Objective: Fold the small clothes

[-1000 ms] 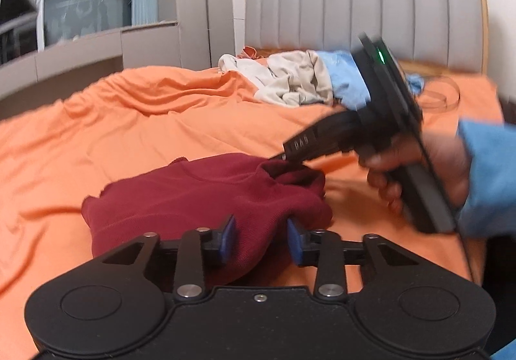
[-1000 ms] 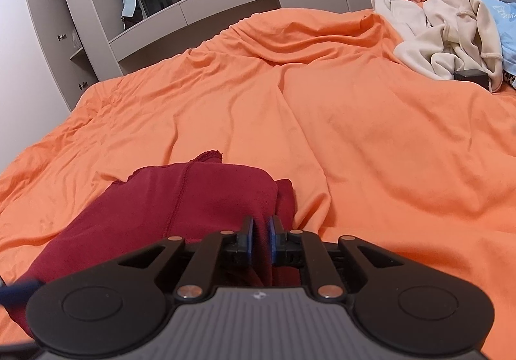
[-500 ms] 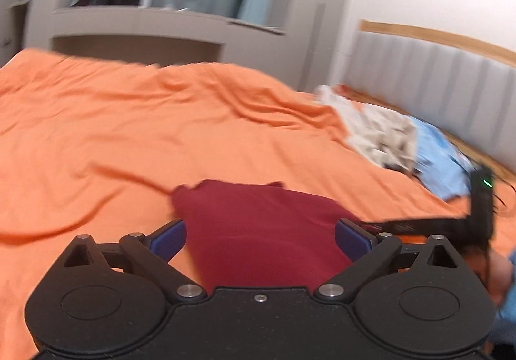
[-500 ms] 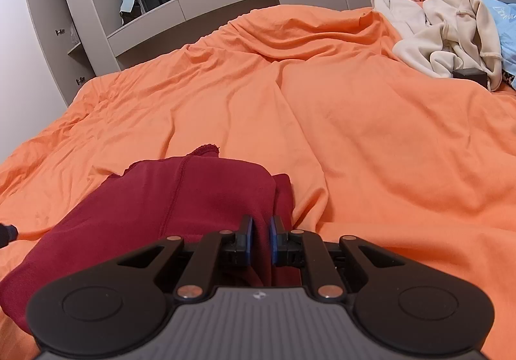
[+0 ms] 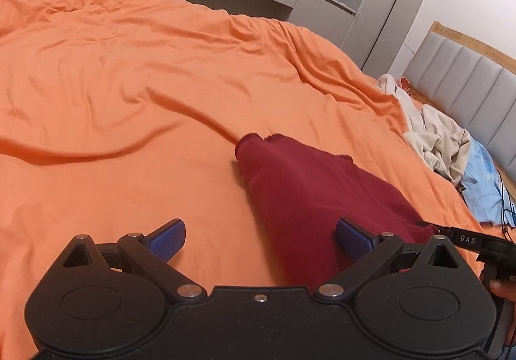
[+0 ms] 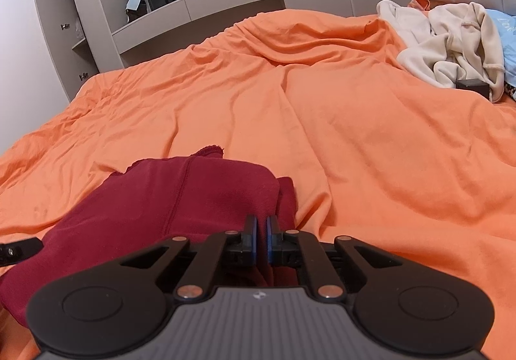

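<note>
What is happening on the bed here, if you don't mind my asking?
A person is folding a dark red garment on an orange bedspread, with a handheld tool in each hand. The right tool is clamped on one edge of the garment. The left tool is wide open, gripping nothing, with part of the garment lying between its fingers. A pile of other clothes waits near the headboard.

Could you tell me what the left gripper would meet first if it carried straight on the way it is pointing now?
Most likely the dark red garment, which lies between the open left gripper fingers; depth is unclear, so it could reach the orange bedsheet beside it first.
</note>
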{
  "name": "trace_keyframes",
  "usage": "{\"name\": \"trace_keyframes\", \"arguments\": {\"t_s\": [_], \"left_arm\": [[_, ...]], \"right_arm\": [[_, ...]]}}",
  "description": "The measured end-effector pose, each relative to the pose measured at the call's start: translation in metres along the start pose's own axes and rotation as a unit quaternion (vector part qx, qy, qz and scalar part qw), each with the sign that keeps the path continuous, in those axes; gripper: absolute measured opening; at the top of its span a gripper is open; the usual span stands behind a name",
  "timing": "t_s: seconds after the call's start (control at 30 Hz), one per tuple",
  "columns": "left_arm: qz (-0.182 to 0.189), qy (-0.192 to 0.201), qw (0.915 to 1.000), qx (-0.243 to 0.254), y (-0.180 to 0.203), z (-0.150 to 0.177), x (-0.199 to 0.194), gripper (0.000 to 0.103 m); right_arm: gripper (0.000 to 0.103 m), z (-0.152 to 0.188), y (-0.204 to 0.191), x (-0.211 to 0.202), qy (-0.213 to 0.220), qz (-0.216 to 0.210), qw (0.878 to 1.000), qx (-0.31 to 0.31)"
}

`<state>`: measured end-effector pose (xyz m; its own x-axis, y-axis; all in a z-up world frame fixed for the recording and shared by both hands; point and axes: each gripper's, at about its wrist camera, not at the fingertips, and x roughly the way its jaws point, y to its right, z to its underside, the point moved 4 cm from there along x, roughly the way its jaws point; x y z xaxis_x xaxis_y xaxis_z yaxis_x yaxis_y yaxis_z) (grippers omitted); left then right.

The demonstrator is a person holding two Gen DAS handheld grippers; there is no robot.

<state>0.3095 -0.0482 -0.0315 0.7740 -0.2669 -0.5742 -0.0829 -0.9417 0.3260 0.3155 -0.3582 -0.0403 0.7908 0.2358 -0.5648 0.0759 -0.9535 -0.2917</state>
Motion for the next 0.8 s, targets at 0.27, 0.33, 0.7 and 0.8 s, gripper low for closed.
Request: {"name": "trace_keyframes", "arguments": {"t_s": [0.27, 0.33, 0.7, 0.8], "left_arm": [[-0.014, -0.016, 0.9994, 0.029, 0.007, 0.010, 0.010, 0.100], [-0.018, -0.019, 0.9991, 0.034, 0.009, 0.013, 0.013, 0.101], [-0.060, -0.006, 0.9931, 0.101, 0.024, 0.026, 0.017, 0.103], [-0.060, -0.007, 0.9929, 0.102, 0.024, 0.026, 0.018, 0.103]], "right_arm": [[0.006, 0.000, 0.002, -0.002, 0.002, 0.013, 1.000, -0.004], [0.006, 0.000, 0.002, -0.001, -0.001, 0.015, 1.000, -0.006], [0.066, -0.003, -0.002, -0.020, 0.035, 0.033, 0.998, -0.030], [0.083, -0.004, -0.017, -0.030, 0.052, 0.017, 0.997, -0.063]]}}
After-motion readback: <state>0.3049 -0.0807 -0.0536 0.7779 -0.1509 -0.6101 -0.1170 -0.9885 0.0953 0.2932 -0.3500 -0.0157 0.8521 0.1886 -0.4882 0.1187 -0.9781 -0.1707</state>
